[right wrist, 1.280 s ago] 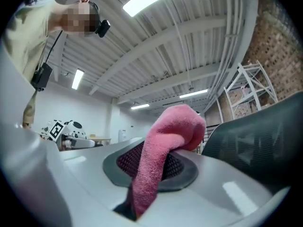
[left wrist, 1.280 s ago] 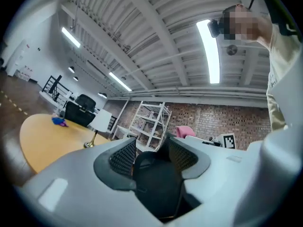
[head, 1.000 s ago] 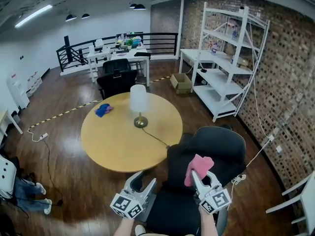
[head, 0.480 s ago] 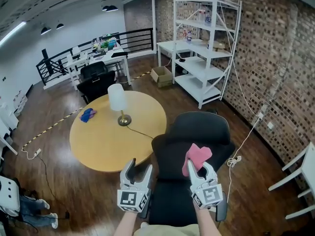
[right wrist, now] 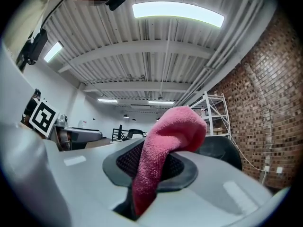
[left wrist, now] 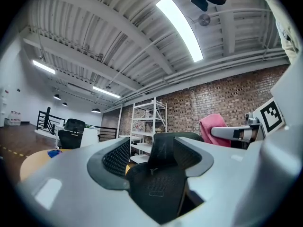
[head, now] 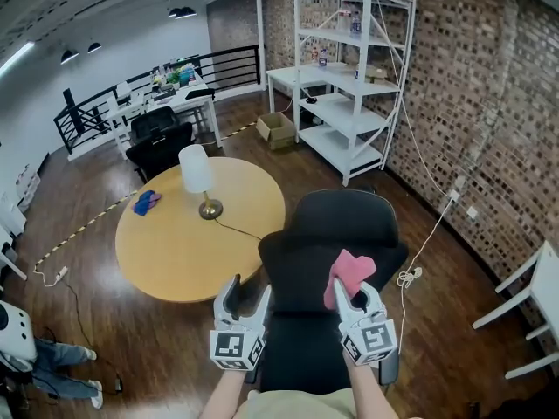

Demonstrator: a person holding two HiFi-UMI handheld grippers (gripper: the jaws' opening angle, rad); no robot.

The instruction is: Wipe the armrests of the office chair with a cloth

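Starting nearest, the cloth [head: 349, 273] is clamped between the fingers of the right gripper [head: 355, 297], its free end flopped over their tips. The fingers of the left gripper [head: 244, 297] have just been spread apart, with nothing held (only mesh seen beyond). The chair [head: 341, 225] has been brought squarely ahead of both. The armrest [head: 390, 367] beside the right fingers is judged unwiped.

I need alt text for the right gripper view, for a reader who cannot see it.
The right gripper clamps a pink cloth between its jaws, the cloth bulging above them. Behind it stand a black office chair, white shelves and a brick wall, under strip lights.
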